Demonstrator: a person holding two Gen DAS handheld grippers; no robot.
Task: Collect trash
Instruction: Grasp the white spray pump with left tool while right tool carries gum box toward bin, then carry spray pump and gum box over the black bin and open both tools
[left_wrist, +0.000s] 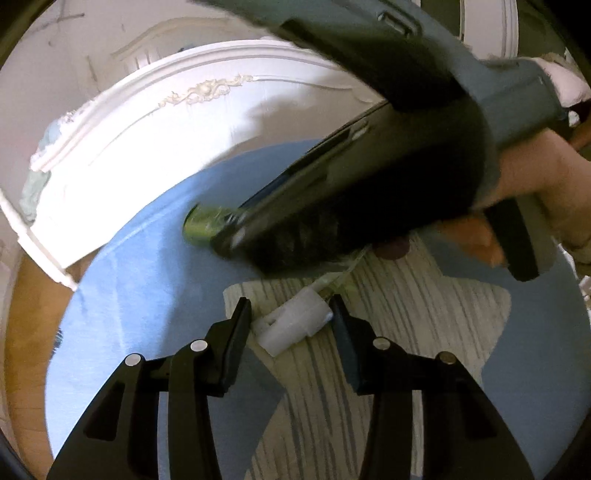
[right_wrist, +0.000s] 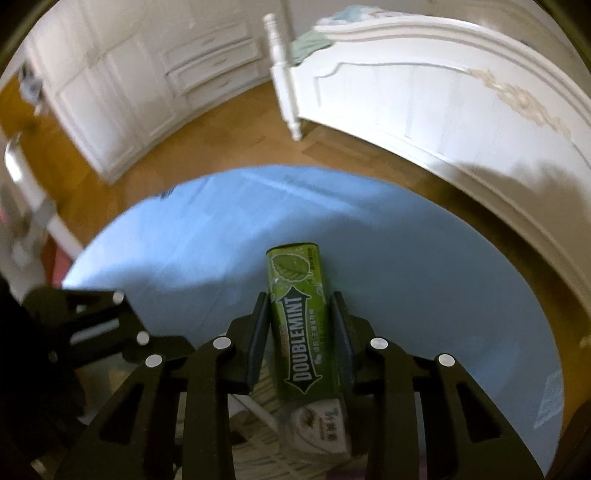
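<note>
A green Doublemint can (right_wrist: 299, 325) lies on the round blue mat (right_wrist: 192, 251), pointing away from me. My right gripper (right_wrist: 299, 314) is shut on it, one pad against each side. In the left wrist view the can's green end (left_wrist: 201, 225) pokes out past that gripper's dark body. A small white piece of trash (left_wrist: 291, 325) lies on the pale striped star patch (left_wrist: 406, 302), with clear crinkled wrapping behind it. My left gripper (left_wrist: 290, 314) is shut on the white piece, with its pads at both ends. A whitish printed packet (right_wrist: 321, 421) lies under the can's near end.
A white carved bed footboard (right_wrist: 461, 122) curves along the far side of the mat (left_wrist: 147, 280), and wood floor (right_wrist: 229, 144) lies between them. White cabinets with drawers (right_wrist: 210, 66) stand beyond. A person's hand (left_wrist: 535, 192) holds the right gripper's handle.
</note>
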